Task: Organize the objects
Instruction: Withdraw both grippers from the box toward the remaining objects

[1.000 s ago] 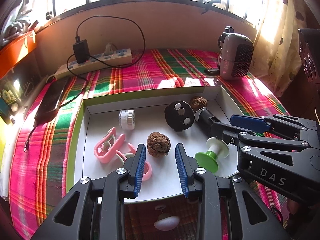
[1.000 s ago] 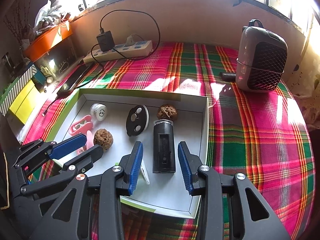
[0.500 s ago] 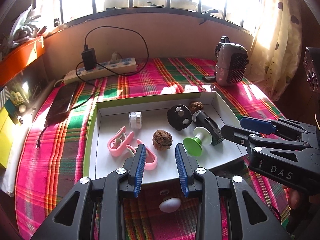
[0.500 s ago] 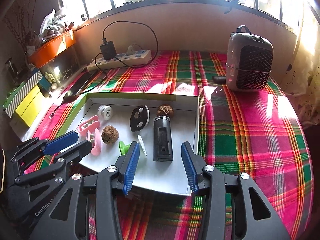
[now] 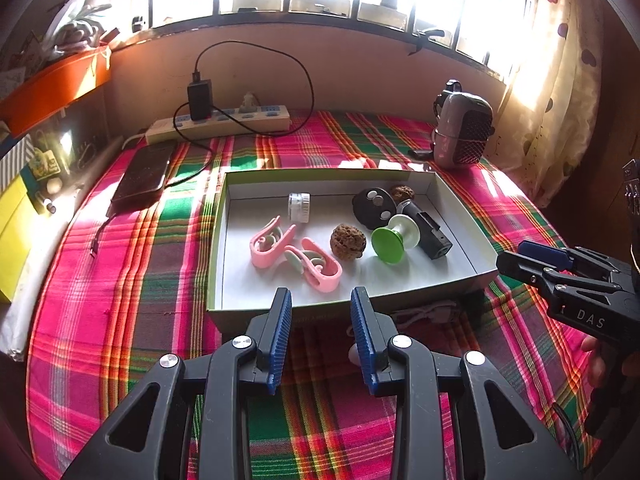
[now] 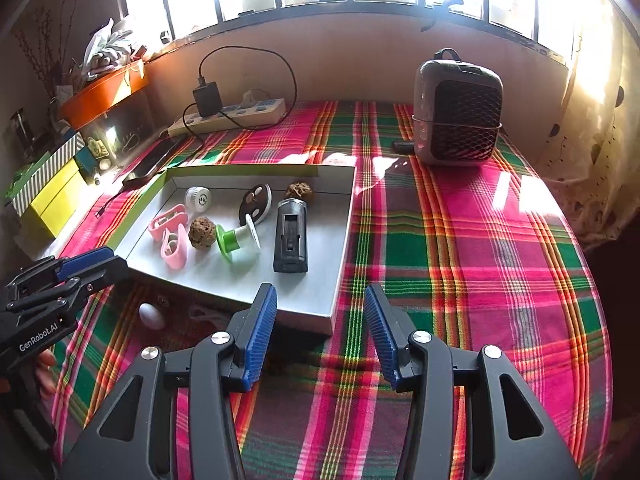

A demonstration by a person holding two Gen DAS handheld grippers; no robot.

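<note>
Resting on a plaid cloth (image 6: pixel 460 248), a shallow white tray (image 5: pixel 460 216) with a green outer rim holds all the sorted items. The tray sits at 12 o'clock from the left gripper (image 5: pixel 322 336) and at 11 o'clock from the right gripper (image 6: pixel 320 336).

Left gripper: jaws spread, nothing between the blue pads, positioned over the cloth just short of the tray's near wall.

Right gripper: jaws spread wider, having just been opening, with nothing between them. It stands over the cloth beside the tray's near right corner.

Tray contents, left wrist view:
- two pink clips (image 5: pixel 296 256), overlapping, at 9 o'clock from the tray centre;
- a small white jar (image 5: pixel 299 207), at 11 o'clock;
- a brown walnut (image 5: pixel 348 241), near the centre;
- a green and white spool (image 5: pixel 394 238), lying on its side, just right of the walnut;
- a black disc (image 5: pixel 374 208) with pale spots, propped on edge at 1 o'clock;
- a second walnut (image 5: pixel 402 192), behind the disc near the far wall;
- a black rectangular device (image 5: pixel 428 232), lying flat at 3 o'clock, touching the spool.

Outside the tray, a small white egg-shaped item (image 6: pixel 152 316) lies on the cloth near the front wall. A power strip (image 5: pixel 218 124), a phone (image 5: pixel 142 174) and a small heater (image 6: pixel 458 114) stand beyond the tray.
</note>
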